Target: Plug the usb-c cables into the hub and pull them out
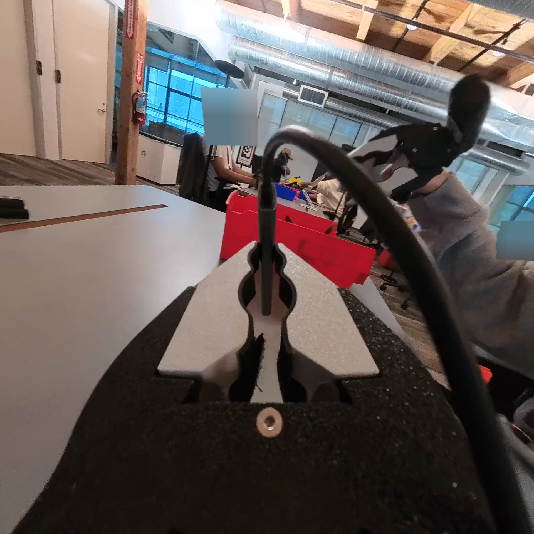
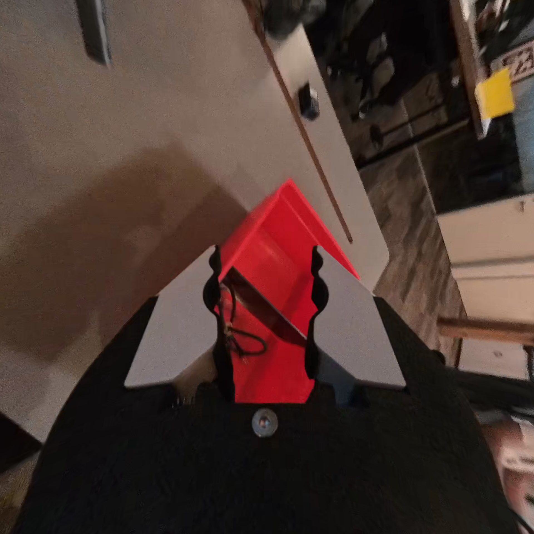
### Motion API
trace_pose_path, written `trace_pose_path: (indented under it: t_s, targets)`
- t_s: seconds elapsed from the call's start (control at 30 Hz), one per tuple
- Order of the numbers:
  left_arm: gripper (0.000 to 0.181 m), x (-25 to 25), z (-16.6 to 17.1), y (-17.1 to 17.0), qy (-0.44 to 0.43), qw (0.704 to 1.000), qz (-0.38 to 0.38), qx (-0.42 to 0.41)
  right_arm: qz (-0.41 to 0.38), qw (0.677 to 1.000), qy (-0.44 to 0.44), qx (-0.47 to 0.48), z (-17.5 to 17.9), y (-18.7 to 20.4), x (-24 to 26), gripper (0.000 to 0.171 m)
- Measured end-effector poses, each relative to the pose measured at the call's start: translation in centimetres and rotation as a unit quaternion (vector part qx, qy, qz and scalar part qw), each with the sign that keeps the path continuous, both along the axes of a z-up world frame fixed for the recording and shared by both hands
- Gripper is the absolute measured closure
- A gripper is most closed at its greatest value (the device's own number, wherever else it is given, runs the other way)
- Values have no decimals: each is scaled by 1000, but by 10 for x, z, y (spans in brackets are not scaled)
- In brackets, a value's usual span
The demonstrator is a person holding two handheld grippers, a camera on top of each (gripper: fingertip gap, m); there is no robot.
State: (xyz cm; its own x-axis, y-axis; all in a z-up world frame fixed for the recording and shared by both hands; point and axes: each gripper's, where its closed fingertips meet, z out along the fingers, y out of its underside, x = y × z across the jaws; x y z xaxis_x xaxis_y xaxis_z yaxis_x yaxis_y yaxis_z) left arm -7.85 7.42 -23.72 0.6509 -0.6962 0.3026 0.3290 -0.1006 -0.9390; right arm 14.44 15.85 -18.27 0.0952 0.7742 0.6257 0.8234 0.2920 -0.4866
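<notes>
In the left wrist view my left gripper is shut on a thin dark grey hub, seen edge-on and held above the table. A thick black cable leaves the hub's far end and arches back to the lower right. My right gripper shows at the upper right, held in the air by a hand in a grey sleeve. In the right wrist view my right gripper is open and empty over a red bin. The bin holds a thin black cord and a dark flat panel.
The white table has a long thin slot and a black object at its far left. The red bin stands at the table's right edge. People sit at another table behind, with blue bins. Spacing between my two grippers at the tips: around 25 centimeters. About 40 centimeters separates my left fingertips from the black object. Look for it in the right wrist view too.
</notes>
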Motion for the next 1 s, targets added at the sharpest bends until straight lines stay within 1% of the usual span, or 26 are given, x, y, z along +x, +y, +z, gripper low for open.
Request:
trace_pose_path:
  t_s: [0.03,0.1,0.17,0.23,0.3,0.37,0.5,0.53,0.57,0.6,0.63,0.73,0.77,0.8,0.87,1.0]
  targets:
    - [175,4,1,-2,0,1000,-9,3,31,999,36,-6,4,-15,-20,112]
    - [175,14,1,-6,5,999,-34,9,97,990,93,-47,1,-50,-61,120]
    - [175,25,2,-12,13,998,-65,17,157,974,121,-114,-15,-84,-97,124]
    - [174,38,7,-21,6,994,-106,28,183,959,121,-180,-39,-103,-123,125]
    - [174,47,13,-29,-10,989,-142,38,187,949,112,-229,-63,-111,-142,125]
    - [174,52,14,-34,-12,986,-160,42,188,939,105,-269,-79,-115,-155,126]
    - [174,54,12,-34,-5,986,-162,42,199,920,113,-317,-92,-122,-171,134]
    - [174,54,13,-34,-7,986,-163,43,202,917,116,-323,-93,-122,-174,138]
    - [174,53,13,-34,-7,986,-162,43,205,914,120,-329,-93,-123,-176,153]
    - [174,53,12,-33,-4,986,-161,43,208,912,125,-332,-93,-123,-177,160]
    - [175,53,13,-33,-4,986,-161,45,207,911,129,-332,-93,-122,-178,161]
    - [171,50,17,-32,-12,988,-144,60,204,917,144,-310,-81,-115,-172,164]
    - [163,48,16,-29,-16,989,-137,54,204,924,152,-285,-71,-110,-167,164]
    - [153,45,14,-24,-16,991,-126,40,206,931,160,-255,-58,-105,-161,164]
    - [144,40,7,-16,-13,994,-106,18,213,942,178,-190,-24,-95,-141,164]
    - [143,28,3,-7,-29,996,-80,-4,176,966,173,-74,39,-55,-78,164]
